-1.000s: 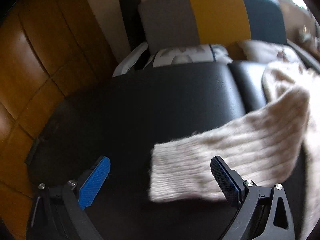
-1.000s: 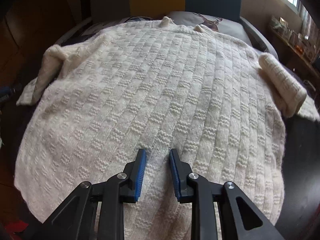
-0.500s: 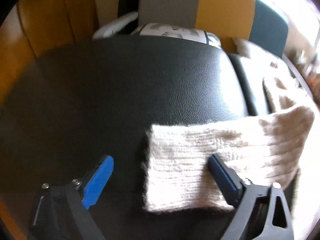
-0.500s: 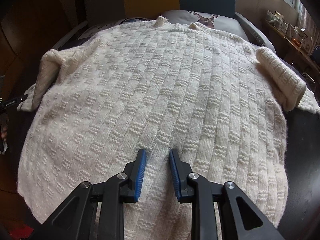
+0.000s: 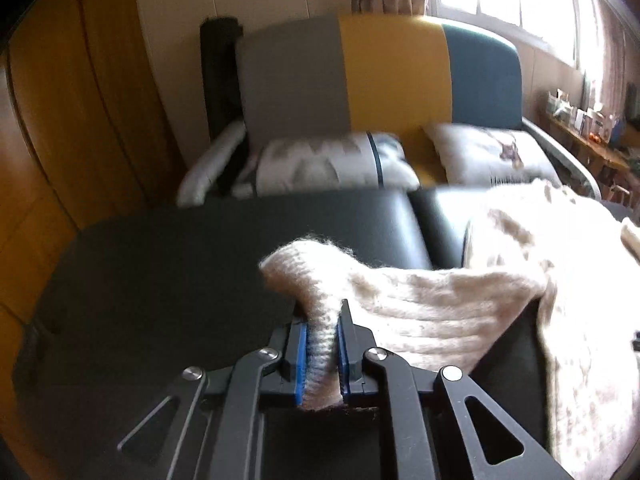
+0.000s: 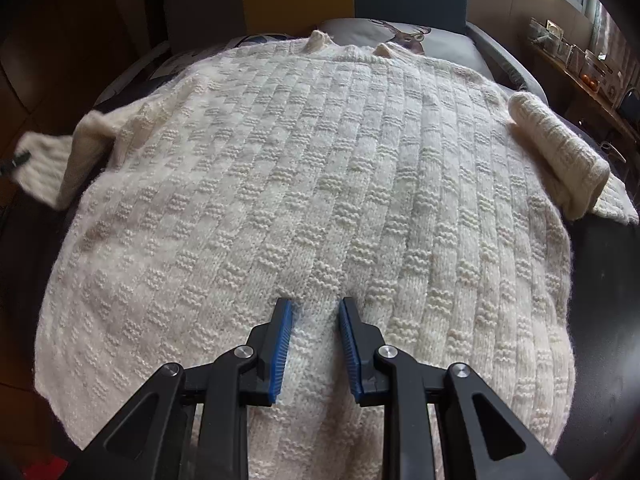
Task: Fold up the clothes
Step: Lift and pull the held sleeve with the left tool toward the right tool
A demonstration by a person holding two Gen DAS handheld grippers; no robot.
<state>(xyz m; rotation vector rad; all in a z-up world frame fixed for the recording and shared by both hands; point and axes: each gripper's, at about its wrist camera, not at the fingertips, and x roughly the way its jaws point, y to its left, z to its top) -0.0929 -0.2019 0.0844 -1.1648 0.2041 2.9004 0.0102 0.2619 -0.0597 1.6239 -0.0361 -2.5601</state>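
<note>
A cream knitted sweater [image 6: 312,184] lies spread flat on a black padded bench [image 5: 168,272]. The left tool [image 5: 323,320], its jaws having just closed, is clenched on the ribbed cuff of the sweater's sleeve [image 5: 420,304], lifting it off the bench. The right tool [image 6: 316,308] pinches a ridge of knit near the hem.

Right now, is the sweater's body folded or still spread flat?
Spread flat. The sweater lies open across the black surface, body unfolded; only its sleeve cuff is pinched up in the left gripper.
</note>
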